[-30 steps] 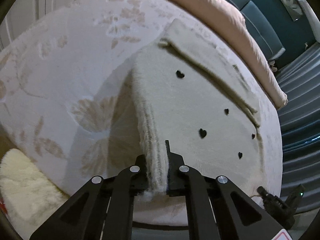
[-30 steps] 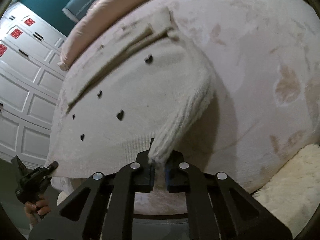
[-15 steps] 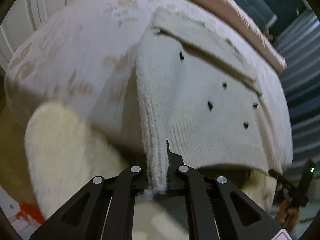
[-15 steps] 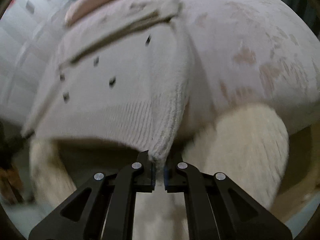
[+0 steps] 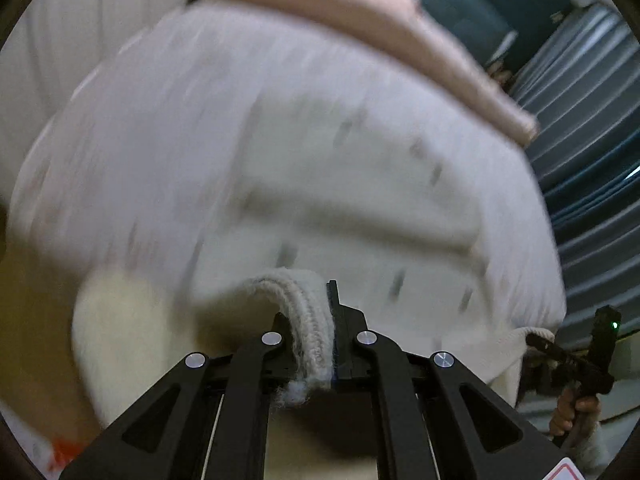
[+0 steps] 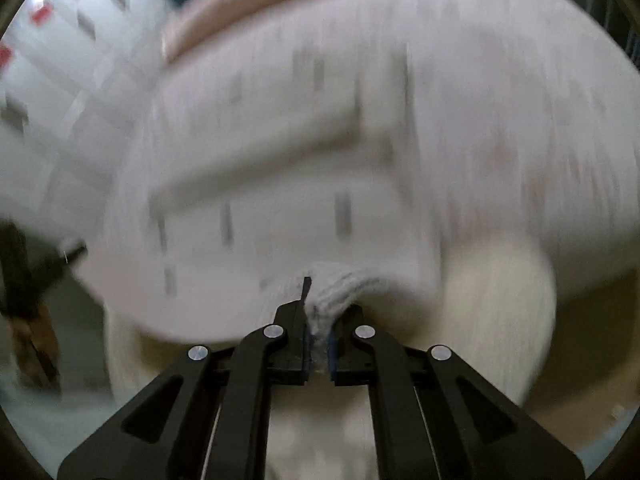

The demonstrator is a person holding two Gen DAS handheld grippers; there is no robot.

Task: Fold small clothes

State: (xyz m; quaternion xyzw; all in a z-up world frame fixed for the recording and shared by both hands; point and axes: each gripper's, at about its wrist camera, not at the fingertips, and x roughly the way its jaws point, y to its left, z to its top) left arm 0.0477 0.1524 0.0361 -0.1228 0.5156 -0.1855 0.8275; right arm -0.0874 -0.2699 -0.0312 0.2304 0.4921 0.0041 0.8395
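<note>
Both grippers clamped on the sweater's ribbed hem

The left gripper (image 5: 316, 344) and right gripper (image 6: 318, 336) each pinch a hem corner of the cream knit sweater (image 5: 360, 208) (dark specks, heavily blurred), which lies over the pale bed (image 5: 132, 128), stretching away toward the pink pillow (image 5: 360, 20); no writing is readable.

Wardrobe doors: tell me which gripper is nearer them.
Left. The left gripper holds the sweater hem toward the wardrobe doors; the right gripper holds its other end, farther off.
</note>
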